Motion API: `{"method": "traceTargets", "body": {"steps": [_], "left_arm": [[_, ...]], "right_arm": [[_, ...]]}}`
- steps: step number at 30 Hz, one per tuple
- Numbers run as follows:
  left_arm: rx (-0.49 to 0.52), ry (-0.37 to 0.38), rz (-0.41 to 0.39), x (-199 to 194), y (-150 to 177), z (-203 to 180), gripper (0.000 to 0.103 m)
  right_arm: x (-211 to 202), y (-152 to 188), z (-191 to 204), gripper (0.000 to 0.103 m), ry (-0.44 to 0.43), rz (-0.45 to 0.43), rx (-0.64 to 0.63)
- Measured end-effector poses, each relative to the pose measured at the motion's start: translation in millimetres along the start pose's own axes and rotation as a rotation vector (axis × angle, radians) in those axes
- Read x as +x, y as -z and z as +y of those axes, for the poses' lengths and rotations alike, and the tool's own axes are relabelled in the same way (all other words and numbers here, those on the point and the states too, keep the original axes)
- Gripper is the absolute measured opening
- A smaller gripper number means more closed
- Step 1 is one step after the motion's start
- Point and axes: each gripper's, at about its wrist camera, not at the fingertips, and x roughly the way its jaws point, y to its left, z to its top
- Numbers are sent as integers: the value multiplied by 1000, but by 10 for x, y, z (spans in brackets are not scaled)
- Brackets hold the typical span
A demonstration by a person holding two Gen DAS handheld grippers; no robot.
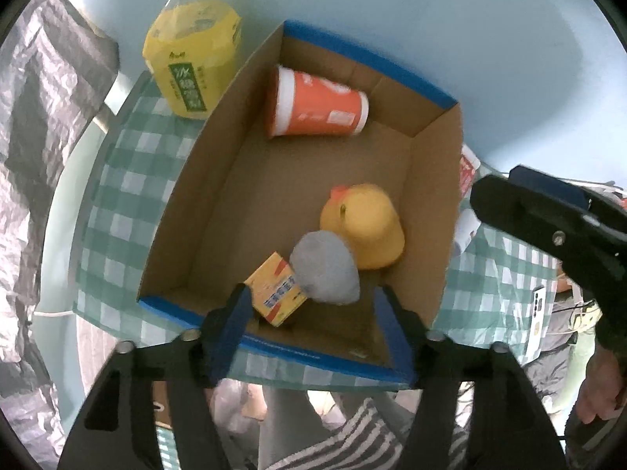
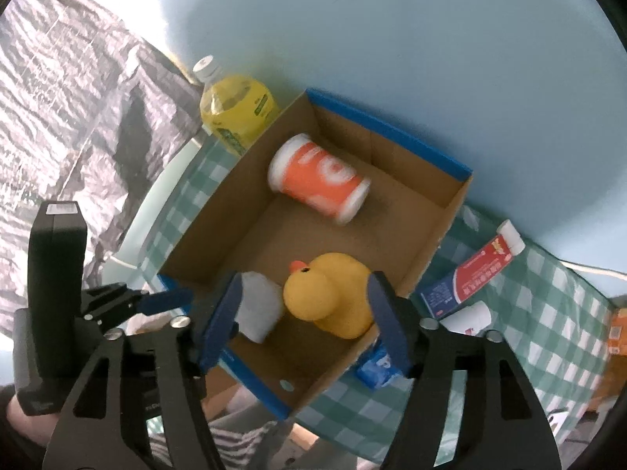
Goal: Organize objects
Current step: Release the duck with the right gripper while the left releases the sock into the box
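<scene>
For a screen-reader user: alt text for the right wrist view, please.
Open claw above a cardboard box holding a yellow rubber duck, a grey object and an orange cup lying on its side; a yellow bottle stands outside.

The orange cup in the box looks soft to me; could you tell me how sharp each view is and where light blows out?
Left wrist view: the orange cup is fairly crisp with slight edge smear, and straight box edges bow from the fisheye. Right wrist view: the cup is visibly motion-blurred while the yellow duck stays sharp, and the upper left by the bottle is overexposed.
</scene>
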Motion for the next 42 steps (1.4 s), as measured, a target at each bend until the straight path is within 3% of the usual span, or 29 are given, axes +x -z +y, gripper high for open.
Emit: {"method": "traceTargets", "body": {"steps": [28,42], "left_arm": [[87,25,36,168,-27,-905,71],[178,67,61,328,22,-1471,71]], "right_arm": [[-314,301,-917,75,92,-25,268],[-385,475,-1326,75,158,-14,368]]}}
